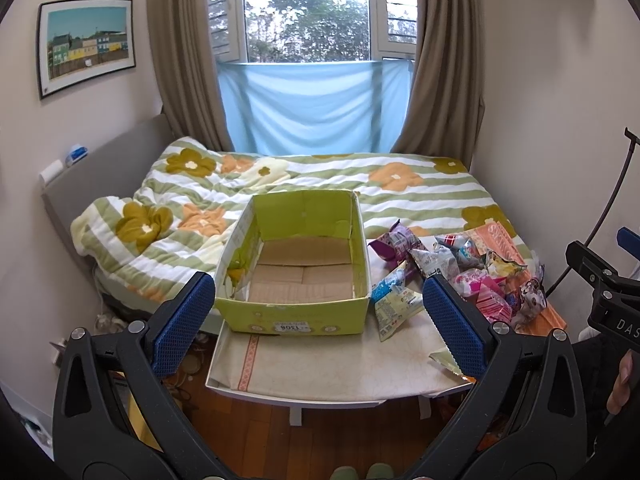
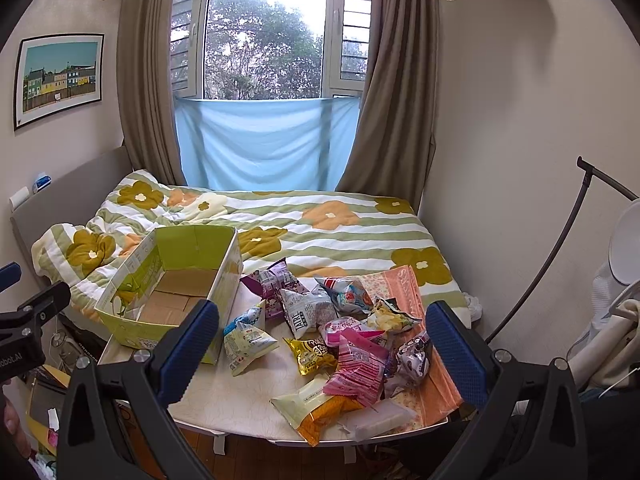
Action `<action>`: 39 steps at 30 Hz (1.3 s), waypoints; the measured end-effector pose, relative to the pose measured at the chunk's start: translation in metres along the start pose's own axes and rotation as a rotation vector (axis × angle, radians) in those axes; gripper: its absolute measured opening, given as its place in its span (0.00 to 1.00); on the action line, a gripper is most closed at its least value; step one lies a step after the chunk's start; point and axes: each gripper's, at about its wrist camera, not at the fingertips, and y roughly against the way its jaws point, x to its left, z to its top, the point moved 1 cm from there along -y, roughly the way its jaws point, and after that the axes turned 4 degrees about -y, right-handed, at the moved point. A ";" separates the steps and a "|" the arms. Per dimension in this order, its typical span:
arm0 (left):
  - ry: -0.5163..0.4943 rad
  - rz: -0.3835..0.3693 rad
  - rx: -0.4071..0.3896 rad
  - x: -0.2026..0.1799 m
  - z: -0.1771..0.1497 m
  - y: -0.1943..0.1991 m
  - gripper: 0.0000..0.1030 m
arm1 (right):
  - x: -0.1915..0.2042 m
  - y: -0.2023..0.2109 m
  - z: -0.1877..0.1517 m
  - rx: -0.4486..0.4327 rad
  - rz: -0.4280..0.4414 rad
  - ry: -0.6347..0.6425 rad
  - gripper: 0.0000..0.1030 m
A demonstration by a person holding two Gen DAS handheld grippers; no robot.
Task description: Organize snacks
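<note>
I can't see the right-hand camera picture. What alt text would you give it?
A pile of snack packets lies on a small table beside an empty green cardboard box. The open right gripper frames them; a flowered bed and curtained window sit behind.

Before me the small white counter point(image 2: 224, 396) bears an empty green cardboard box point(image 2: 188, 256) on its left, an orange patterned cloth point(image 2: 440, 380) on its right, and a heap of snack packets point(image 2: 340, 332) spread between them.
</note>
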 end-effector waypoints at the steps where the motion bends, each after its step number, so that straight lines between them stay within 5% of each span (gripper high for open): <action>1: 0.000 0.000 0.000 0.000 0.000 0.000 1.00 | 0.000 0.000 0.000 0.000 0.000 0.000 1.00; 18: -0.015 -0.032 0.033 -0.003 0.002 -0.004 1.00 | -0.005 0.002 0.000 0.016 -0.022 -0.022 1.00; 31: -0.209 -0.313 0.215 -0.073 -0.020 -0.092 1.00 | -0.062 -0.026 -0.035 0.135 -0.125 -0.071 1.00; 39: -0.317 -0.448 0.374 -0.151 -0.059 -0.158 1.00 | -0.105 -0.084 -0.093 0.320 -0.055 -0.008 1.00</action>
